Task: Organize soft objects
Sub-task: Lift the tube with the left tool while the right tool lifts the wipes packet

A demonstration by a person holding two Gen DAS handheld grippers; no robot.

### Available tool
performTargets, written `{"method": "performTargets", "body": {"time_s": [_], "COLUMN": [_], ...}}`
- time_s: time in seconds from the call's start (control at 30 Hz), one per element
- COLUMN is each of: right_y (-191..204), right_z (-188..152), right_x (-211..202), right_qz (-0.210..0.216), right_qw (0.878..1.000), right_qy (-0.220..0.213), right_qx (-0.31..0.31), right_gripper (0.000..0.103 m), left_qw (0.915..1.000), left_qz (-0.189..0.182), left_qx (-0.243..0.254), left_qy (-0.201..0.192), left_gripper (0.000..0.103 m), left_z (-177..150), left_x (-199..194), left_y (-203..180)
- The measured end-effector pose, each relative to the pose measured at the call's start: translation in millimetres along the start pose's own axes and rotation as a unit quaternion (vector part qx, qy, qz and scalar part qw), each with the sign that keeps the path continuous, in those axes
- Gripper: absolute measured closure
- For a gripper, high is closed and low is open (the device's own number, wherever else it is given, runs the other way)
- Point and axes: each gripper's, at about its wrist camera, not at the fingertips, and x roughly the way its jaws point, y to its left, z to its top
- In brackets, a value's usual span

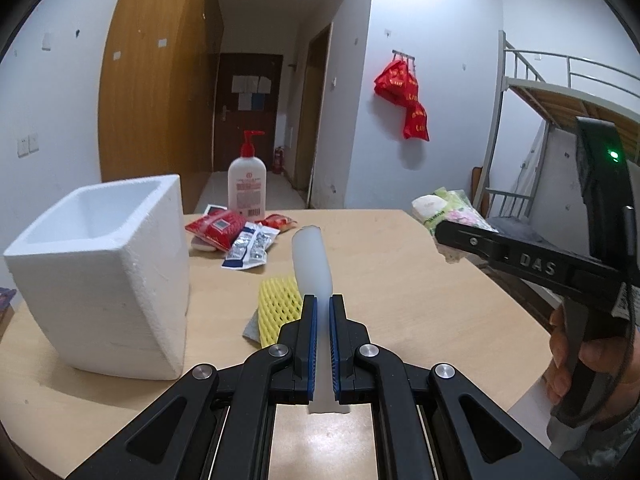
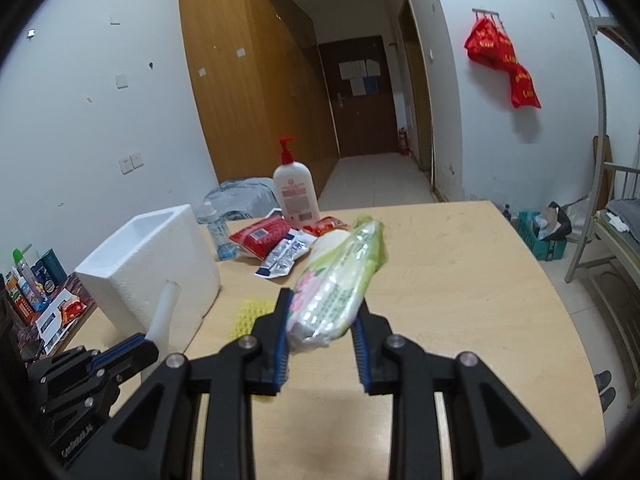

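At the bottom centre of the left wrist view, our left gripper [image 1: 323, 312] is closed on a white foam strip [image 1: 311, 260], which runs straight forward from between the pads, so its long axis continues the line of the fingers and its free end points to the middle of the frame. In the right wrist view, our right gripper [image 2: 322, 320] grips a green tissue pack [image 2: 340, 280] near its lower end; the pack also lies along the fingers and leans up toward the upper right of centre. Both things are lifted above the wooden table [image 1: 420, 280]. Just behind the left fingers, a yellow foam net [image 1: 278, 304] lies flat on the table, a little to the left of centre. Further to the left stands the white foam box [image 1: 100, 280], upright with its opening on top. We judge that the box is the place for the soft things, and the left gripper is the nearer one to it: the box is to the left of the strip, so the strip must swing left and tip its end down into the opening. Behind, near the far edge, lie red snack packets [image 1: 216, 230] and a lotion bottle [image 1: 247, 184].
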Motion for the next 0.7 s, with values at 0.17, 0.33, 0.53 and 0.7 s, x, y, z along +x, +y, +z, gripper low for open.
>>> {"method": "performTargets", "body": {"time_s": [0.17,0.33,0.53,0.7], "right_y": [7.7,11.5,14.0,26.0], "right_z": [-6.4,-11.9,-14.7,-16.0], "right_x": [-17.9,-26.8,-31.8,-31.8], "right_qz": [0.008,0.007,0.013,0.025], "right_qw": [1.0,1.0,0.999,0.999], "right_qy": [-0.015,-0.023,-0.027,-0.027], "right_qx": [-0.005,-0.007,-0.01,-0.021], "right_gripper": [0.072,0.072,0.072,0.072], "left_qw": [0.9999,0.9998,0.9997,0.9993], "left_qz": [0.005,0.006,0.011,0.025], "left_qx": [0.01,0.017,0.015,0.012], "left_qy": [-0.008,-0.012,-0.017,-0.023], "left_gripper": [0.097,0.097,0.097,0.097], "left_z": [-2.0,-3.9,-4.2,-4.1], "left_x": [-11.6,-18.3,-23.6,-31.4], "left_y": [-5.5,-7.5,-4.9,3.3]}}
